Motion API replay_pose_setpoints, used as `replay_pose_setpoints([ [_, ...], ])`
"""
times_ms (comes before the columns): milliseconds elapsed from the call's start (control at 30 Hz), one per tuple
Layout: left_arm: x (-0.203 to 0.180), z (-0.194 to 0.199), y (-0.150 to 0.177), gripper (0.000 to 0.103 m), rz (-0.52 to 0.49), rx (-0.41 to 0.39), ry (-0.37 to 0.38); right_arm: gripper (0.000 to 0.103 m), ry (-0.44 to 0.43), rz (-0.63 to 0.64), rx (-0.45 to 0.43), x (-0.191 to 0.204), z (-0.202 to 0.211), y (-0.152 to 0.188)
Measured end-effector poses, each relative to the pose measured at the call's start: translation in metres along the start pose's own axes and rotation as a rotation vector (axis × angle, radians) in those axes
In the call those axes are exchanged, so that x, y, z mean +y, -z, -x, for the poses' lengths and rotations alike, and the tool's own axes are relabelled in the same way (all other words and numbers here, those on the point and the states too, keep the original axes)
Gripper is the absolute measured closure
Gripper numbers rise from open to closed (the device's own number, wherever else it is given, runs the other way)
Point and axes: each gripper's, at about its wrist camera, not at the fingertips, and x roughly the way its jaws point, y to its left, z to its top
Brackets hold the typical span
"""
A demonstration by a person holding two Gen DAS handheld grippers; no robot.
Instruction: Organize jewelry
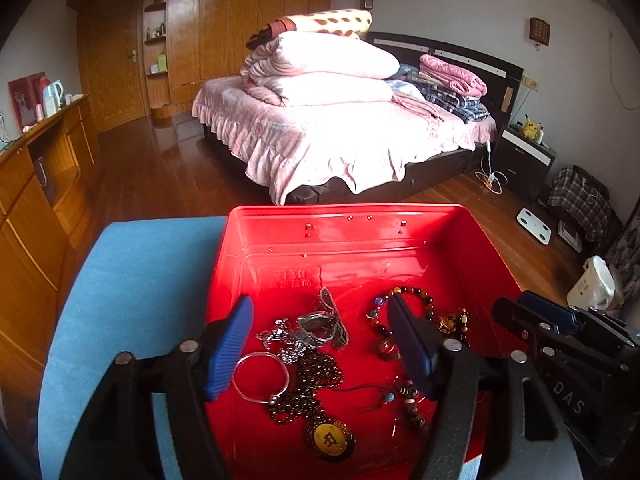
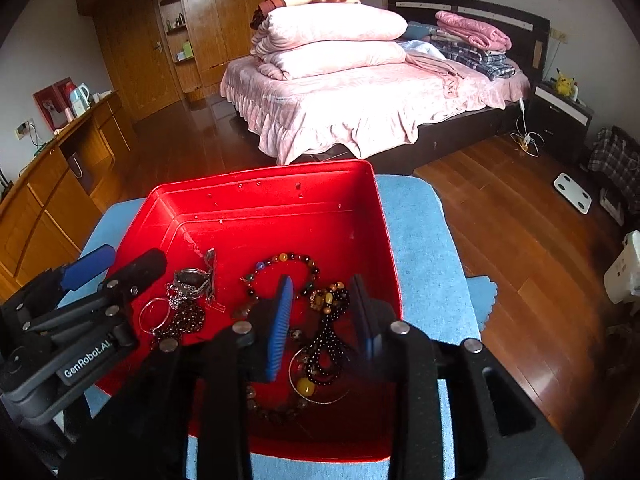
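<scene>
Left gripper hangs over the red tin box, jaws spread wide, nothing between the pads. Under it lie a yellow pendant on a dark chain, a clear bangle and a silver tangle. Right gripper, jaws partly parted and empty, hovers over a black bead strand. The box rests on a blue cloth. Beyond stands a bed stacked with pink quilts.
</scene>
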Motion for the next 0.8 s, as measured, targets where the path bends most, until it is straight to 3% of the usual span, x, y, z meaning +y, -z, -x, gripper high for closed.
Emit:
replay_pose_setpoints([
  [167,0.006,0.019,0.001,0.021,-0.005,-0.052,-0.012,0.061,-0.007,-0.013,-0.045,-0.002,0.014,0.003],
  [667,0.022,0.072,0.021,0.015,-0.005,-0.151,-0.015,0.043,-0.026,-0.012,-0.150,-0.003,0.059,0.023],
  [800,0.026,0.092,0.035,0.013,-0.010,-0.180,-0.017,0.024,0.003,0.001,-0.203,0.001,0.079,0.038],
])
